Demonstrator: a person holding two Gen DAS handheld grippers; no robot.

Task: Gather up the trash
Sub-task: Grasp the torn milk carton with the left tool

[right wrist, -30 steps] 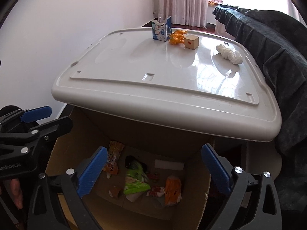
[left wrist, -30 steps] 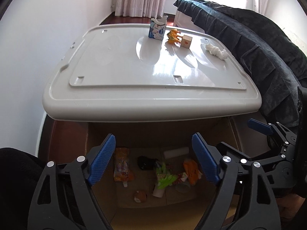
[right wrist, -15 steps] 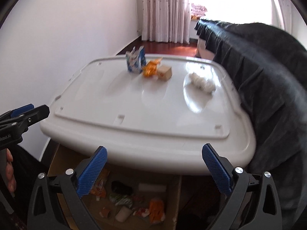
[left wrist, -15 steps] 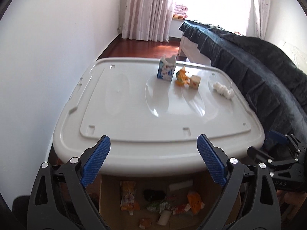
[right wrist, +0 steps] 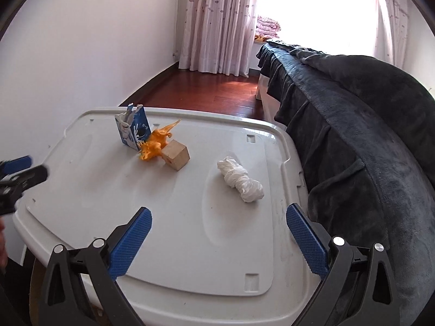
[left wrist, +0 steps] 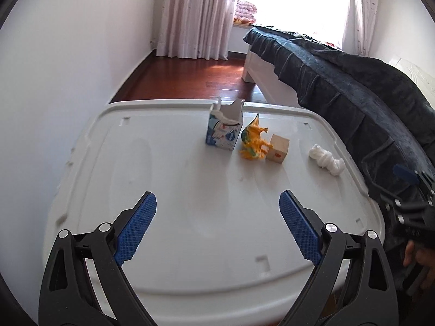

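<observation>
On the white plastic lid (left wrist: 168, 179) stand a torn blue-and-white carton (left wrist: 224, 130), an orange toy dinosaur (left wrist: 254, 142), a wooden cube (left wrist: 277, 149) and a crumpled white tissue (left wrist: 327, 160). My left gripper (left wrist: 217, 228) is open and empty above the lid's near half. My right gripper (right wrist: 218, 240) is open and empty, just short of the tissue (right wrist: 240, 179). The carton (right wrist: 133, 131), dinosaur (right wrist: 156, 142) and cube (right wrist: 176, 154) lie further left in the right wrist view.
A bed with a dark blanket (right wrist: 353, 141) runs along the lid's right side. A white wall (left wrist: 54, 81) is on the left. Wooden floor (left wrist: 195, 81) and curtains (left wrist: 195, 13) lie beyond. The right gripper's body (left wrist: 407, 206) shows at the left view's right edge.
Both grippers have risen from over the cardboard box of trash under the lid's front edge and moved forward over the lid. The box has dropped out of view. Both stayed open.
</observation>
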